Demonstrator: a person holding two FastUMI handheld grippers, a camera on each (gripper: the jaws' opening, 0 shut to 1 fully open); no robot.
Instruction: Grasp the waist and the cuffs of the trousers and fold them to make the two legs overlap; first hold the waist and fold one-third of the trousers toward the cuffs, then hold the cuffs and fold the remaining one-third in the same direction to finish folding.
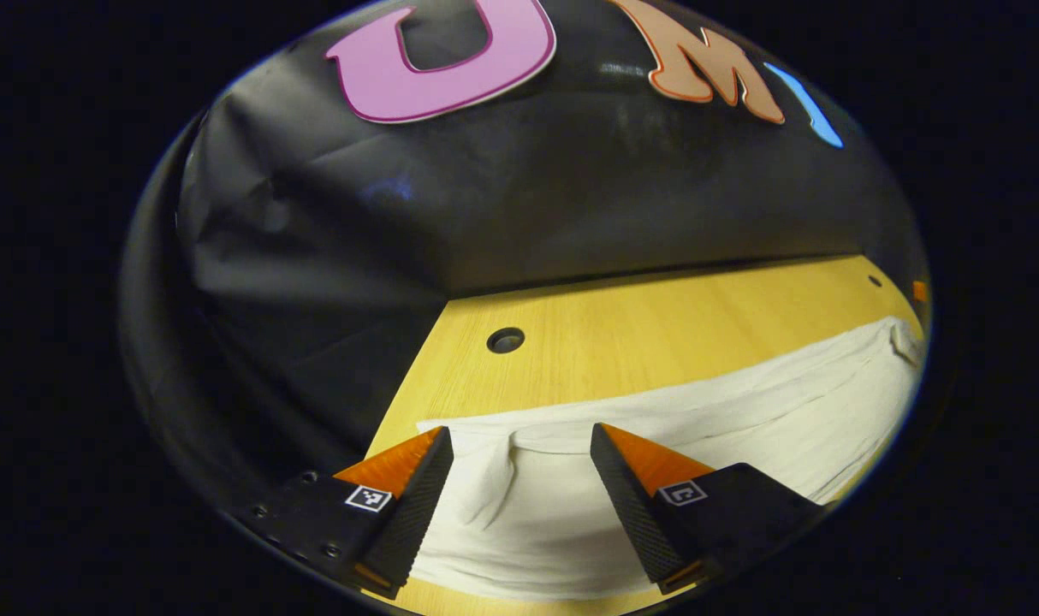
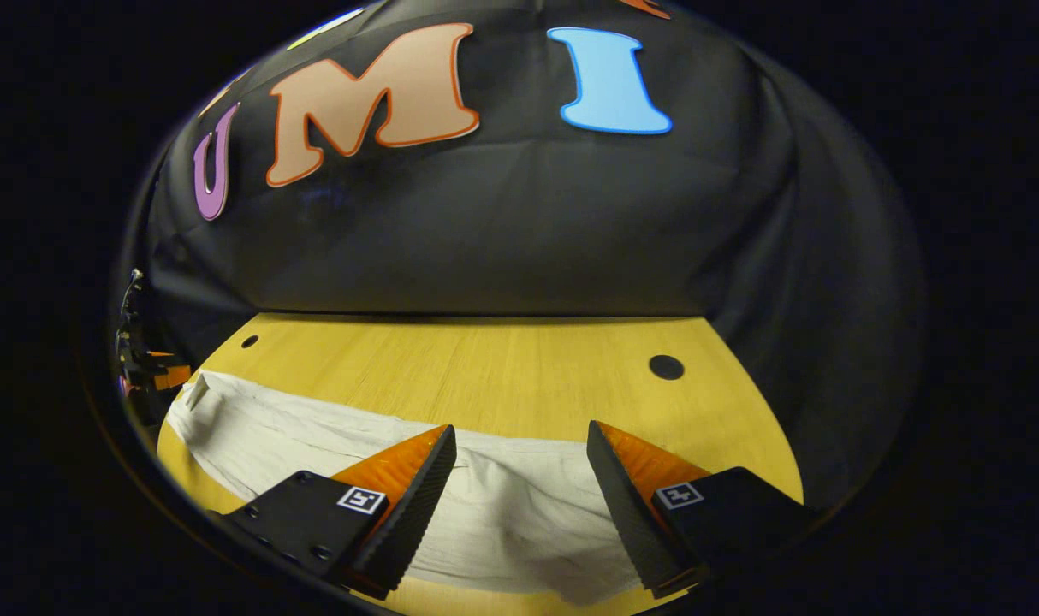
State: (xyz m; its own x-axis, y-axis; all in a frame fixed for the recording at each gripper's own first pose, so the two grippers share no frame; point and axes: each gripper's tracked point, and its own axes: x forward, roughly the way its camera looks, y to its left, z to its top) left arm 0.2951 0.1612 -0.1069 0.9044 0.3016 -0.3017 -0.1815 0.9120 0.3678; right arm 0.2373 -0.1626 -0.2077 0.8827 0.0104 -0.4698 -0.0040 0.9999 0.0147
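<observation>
The right gripper (image 2: 519, 445) hangs open over the white trousers (image 2: 314, 432), which lie along the desk's (image 2: 485, 359) near edge, maybe folded.

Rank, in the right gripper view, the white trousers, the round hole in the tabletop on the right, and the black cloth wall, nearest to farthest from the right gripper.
From the right gripper:
1. White trousers, lying between and below its open fingers.
2. Round hole, farther up the table, to the right.
3. Black cloth wall, behind the table's far edge.
</observation>
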